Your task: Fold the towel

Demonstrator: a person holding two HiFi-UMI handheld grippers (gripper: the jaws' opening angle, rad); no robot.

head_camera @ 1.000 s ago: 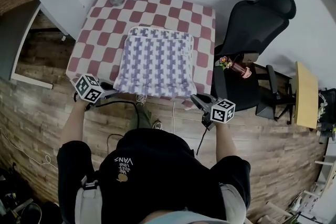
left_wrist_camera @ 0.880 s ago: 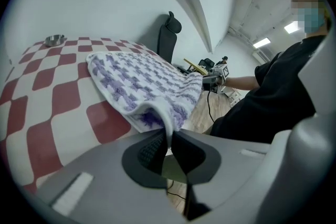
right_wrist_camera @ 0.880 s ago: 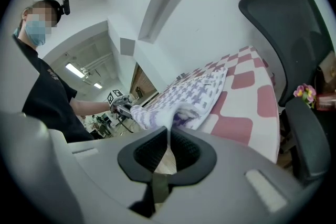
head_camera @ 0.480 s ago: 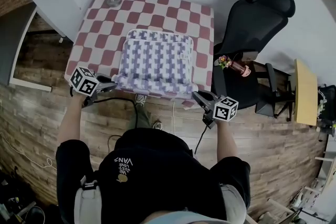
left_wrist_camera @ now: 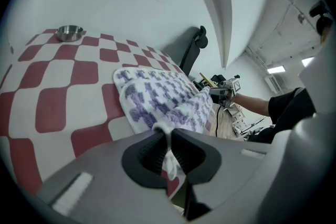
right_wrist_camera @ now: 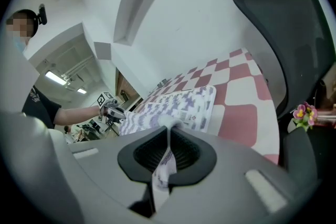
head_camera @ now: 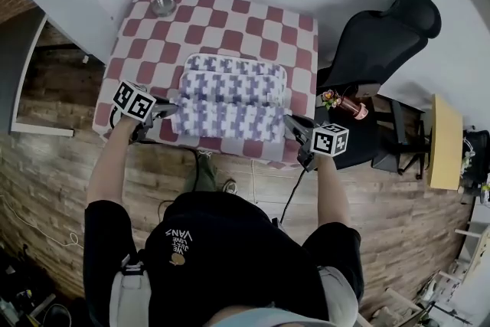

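1. Plainly, the left tongs [head_camera: 170, 108] [left_wrist_camera: 167, 136] are closed tight on one near corner of the towel [head_camera: 233, 99] [left_wrist_camera: 163, 97] [right_wrist_camera: 173, 107]. White cloth is pinched between the ribbed pads and hangs out below them.
2. The right tongs [head_camera: 291, 122] [right_wrist_camera: 169, 136] are likewise clamped on the other near corner, and a strip of cloth trails down through the jaws.
3. The towel stretches between the two tongs. Its near edge is lifted, and the rest lies on the checked red-and-white surface [head_camera: 230, 19] beyond them.
4. A metal bowl [head_camera: 162, 5] [left_wrist_camera: 69, 33] sits far beyond the left tongs at the far corner of the surface, well apart from the towel.
5. A black chair [head_camera: 383, 34] [right_wrist_camera: 294, 23] stands beyond the right tongs on their outer side, just beside the surface.
6. Small flowers [head_camera: 331, 97] [right_wrist_camera: 303, 113] are near the right tongs, on the chair side.
7. A cable [head_camera: 295, 195] runs back from the right tongs over the wooden floor [head_camera: 46, 165].
8. A white label [right_wrist_camera: 185, 115] lies on the towel just beyond the right tongs; its print is too small to read.
9. The person's black shirt [head_camera: 230, 241] carries the word "VANS"; the smaller lines beside it cannot be made out.
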